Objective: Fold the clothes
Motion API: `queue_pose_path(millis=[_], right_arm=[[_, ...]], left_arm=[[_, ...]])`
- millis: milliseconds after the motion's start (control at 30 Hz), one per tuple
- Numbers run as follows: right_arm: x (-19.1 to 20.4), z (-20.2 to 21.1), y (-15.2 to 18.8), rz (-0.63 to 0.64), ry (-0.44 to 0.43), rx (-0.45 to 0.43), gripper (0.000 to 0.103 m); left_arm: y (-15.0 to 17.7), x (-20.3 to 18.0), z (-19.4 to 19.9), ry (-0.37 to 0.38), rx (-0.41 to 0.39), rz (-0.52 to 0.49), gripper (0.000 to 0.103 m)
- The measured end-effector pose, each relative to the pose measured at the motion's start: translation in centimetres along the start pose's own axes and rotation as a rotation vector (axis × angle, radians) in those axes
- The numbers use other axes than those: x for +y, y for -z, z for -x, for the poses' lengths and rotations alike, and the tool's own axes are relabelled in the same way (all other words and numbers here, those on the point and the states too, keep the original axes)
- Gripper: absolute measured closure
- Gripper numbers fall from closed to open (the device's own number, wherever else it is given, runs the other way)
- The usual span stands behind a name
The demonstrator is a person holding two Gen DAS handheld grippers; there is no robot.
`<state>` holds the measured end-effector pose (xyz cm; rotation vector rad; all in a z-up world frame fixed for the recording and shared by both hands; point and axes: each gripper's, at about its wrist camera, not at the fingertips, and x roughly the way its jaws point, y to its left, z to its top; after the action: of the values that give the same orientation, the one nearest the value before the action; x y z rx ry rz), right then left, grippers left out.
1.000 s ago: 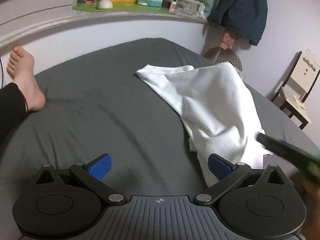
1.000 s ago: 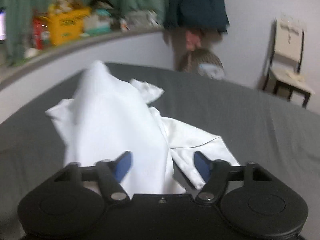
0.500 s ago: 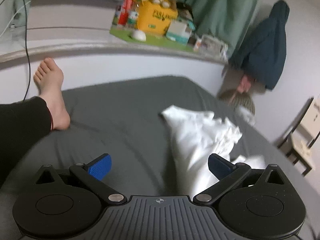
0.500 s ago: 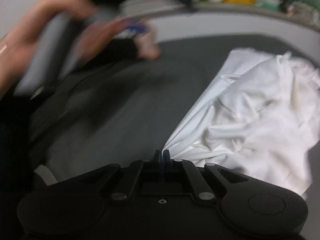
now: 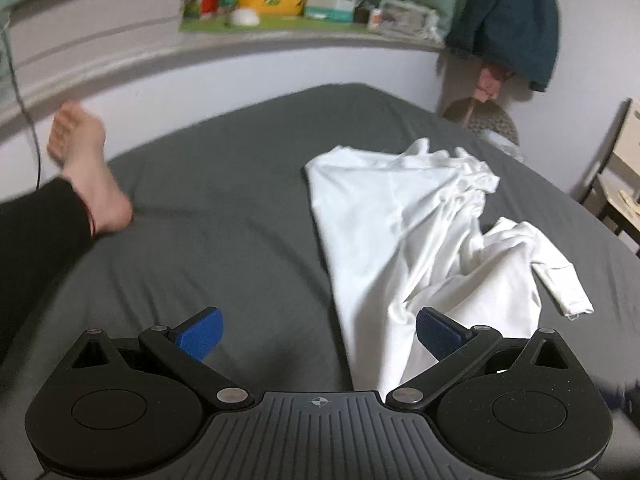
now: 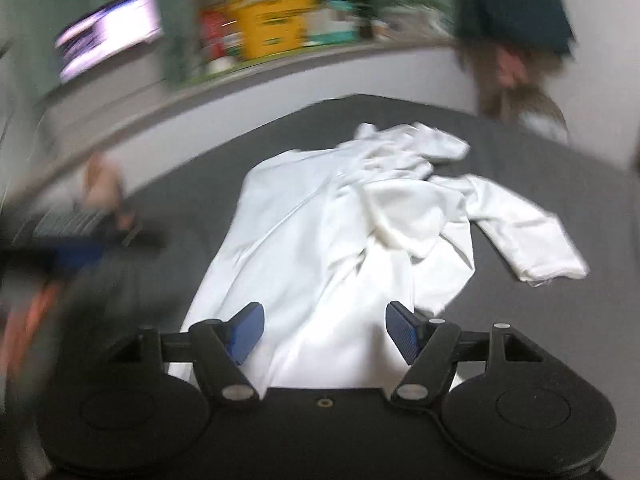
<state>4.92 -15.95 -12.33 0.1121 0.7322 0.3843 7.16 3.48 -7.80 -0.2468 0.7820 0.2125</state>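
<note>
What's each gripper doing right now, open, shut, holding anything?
Left gripper: open, holding nothing.
Right gripper: open, just opened, white shirt lying loose beneath.

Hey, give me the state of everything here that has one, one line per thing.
Shirt: crumpled on the bed, unfolded, one sleeve flung out to the side.
Left gripper: open, holding nothing.
Right gripper: jaws just opened, over the shirt's near edge, not pinching it.
Bed: grey sheet, lightly wrinkled.

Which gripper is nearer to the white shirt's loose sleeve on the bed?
Right, as far as the views show. The right gripper hangs over the white shirt, sleeve ahead to its right. The left gripper sits off the shirt's other edge, mostly over the grey sheet.
</note>
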Motion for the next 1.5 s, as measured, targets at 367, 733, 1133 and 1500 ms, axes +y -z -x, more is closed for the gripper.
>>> queue_pose_path(millis=[367,733,1133,1500], right_arm=[[-1.1,-1.4,-6.7,-0.264,-0.286,-0.154,0.101],[-3.3,24.0,-2.5,-0.199,-0.654,-0.492,0.101],[-7.2,28.3,1.4,-0.502,-0.315,-0.636,0.1],[-13.5,37.4,-9.2,-0.53,0.528,-0.905,0.098]], left_arm=[[0.4,0.8,-1.1,0.015,-0.02,0.083,0.0],[-0.3,1.6,1.2,0.157,-0.103,0.183,0.0],[0.6,-3.6,3.4,0.33,-0.084,-0.081,0.0],[2.8,-8.0,4.7,0.456,-0.052,-0.317,0.0]])
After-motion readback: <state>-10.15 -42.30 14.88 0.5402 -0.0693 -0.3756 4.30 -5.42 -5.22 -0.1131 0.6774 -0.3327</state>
